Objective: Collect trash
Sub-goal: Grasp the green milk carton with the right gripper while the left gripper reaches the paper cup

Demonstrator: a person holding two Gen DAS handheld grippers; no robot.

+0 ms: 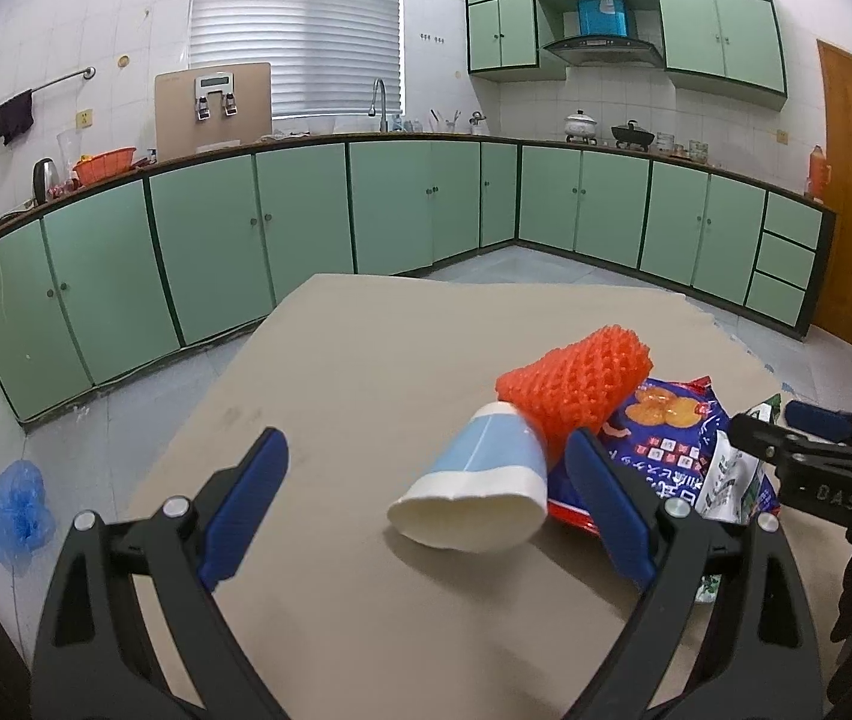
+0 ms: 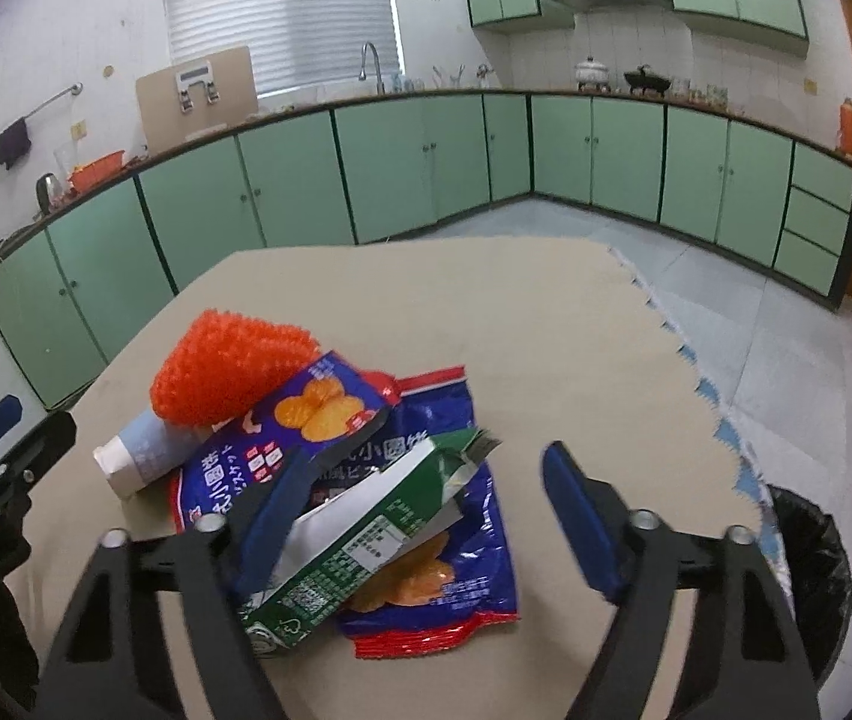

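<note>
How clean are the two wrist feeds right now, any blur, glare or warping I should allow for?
Left wrist: fisheye bends the cabinets, the paper cup is fairly sharp, and the window blind is blown out. Right wrist: same warping, soft blur on the green carton and snack bag, and the bin is dark at the edge.

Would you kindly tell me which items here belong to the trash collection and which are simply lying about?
Job:
crushed blue-and-white paper cup
orange foam fruit net
blue snack bag
green-and-white carton
black-lined bin

Lying about:
crumpled blue plastic on floor
orange basket
kettle
</note>
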